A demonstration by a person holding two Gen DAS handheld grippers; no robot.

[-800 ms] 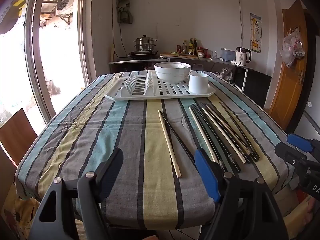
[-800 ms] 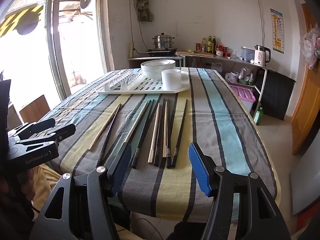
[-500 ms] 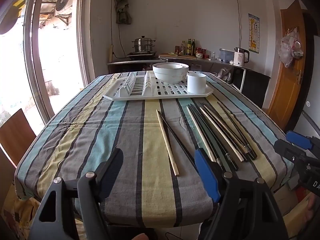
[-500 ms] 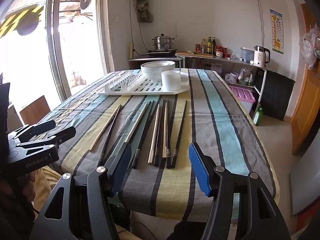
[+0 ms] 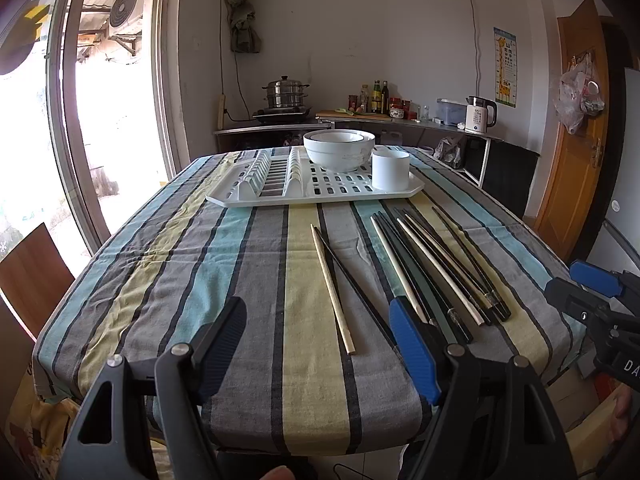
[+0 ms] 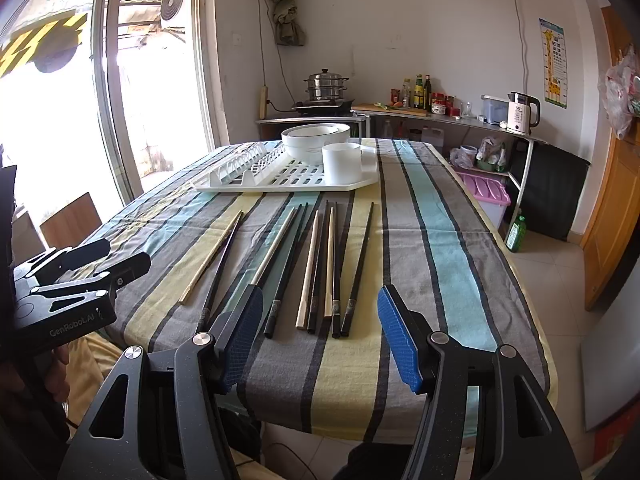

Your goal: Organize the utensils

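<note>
Several black and pale wooden chopsticks (image 5: pixel 436 264) lie side by side on the striped tablecloth; they also show in the right wrist view (image 6: pixel 320 268). One pale chopstick (image 5: pixel 332 286) and one black one lie apart to the left. A white drying rack (image 5: pixel 320 188) at the far end holds stacked white bowls (image 5: pixel 338 152) and a white cup (image 5: pixel 390 170). My left gripper (image 5: pixel 316 338) is open and empty above the table's near edge. My right gripper (image 6: pixel 320 334) is open and empty, near the chopstick ends.
The rack also shows in the right wrist view (image 6: pixel 288 178). The table's near edge (image 5: pixel 280 446) drops off just before the grippers. A wooden chair (image 5: pixel 32 272) stands at the left, a counter with pot and kettle (image 5: pixel 480 114) behind.
Both grippers have drawn back slightly from the table, so the view is a little wider. The chopsticks, rack, bowls and cup have not moved.
</note>
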